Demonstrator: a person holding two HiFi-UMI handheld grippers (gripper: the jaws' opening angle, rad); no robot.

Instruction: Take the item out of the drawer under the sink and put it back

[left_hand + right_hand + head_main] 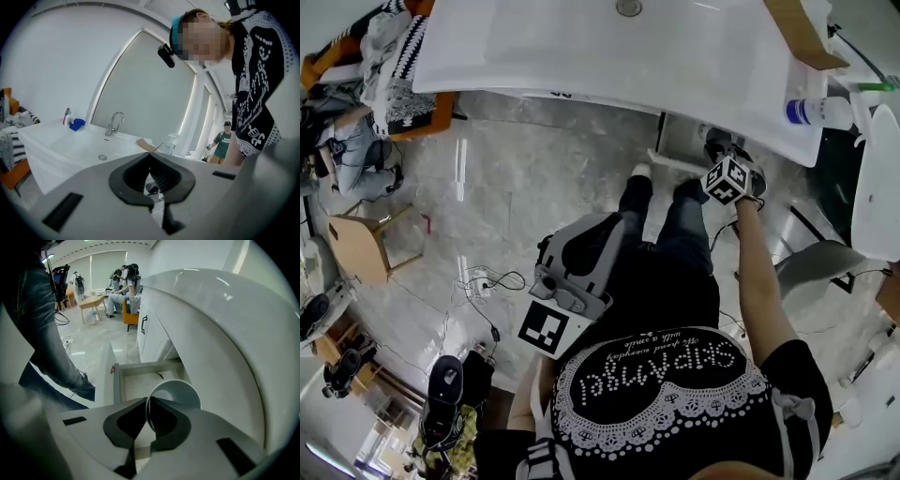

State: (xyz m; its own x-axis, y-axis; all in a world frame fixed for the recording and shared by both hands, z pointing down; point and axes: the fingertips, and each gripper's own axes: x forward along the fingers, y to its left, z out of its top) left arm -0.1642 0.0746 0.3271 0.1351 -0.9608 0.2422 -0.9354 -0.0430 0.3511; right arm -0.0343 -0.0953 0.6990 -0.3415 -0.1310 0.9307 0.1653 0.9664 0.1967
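Note:
In the right gripper view my right gripper [149, 403] is shut on the rim of a white cup [177, 391], one pad inside the rim and one outside. The cup hangs over the open white drawer [140, 377] under the sink [225, 333]; whether it touches the drawer floor I cannot tell. A small dark thing [160, 376] lies at the drawer's back. In the head view the right gripper [719, 155] points steeply down by the drawer front [675, 163], and the cup is hidden. My left gripper [581, 246] is held near the person's legs, jaws together and holding nothing [150, 158].
The white sink basin [619, 56] with its faucet [114, 124] overhangs the drawer. A cardboard piece [802, 33] and a bottle [820, 112] lie on its right end. A white fixture [877, 178] stands at the right. Cables and a wooden stool [366, 246] are on the marble floor.

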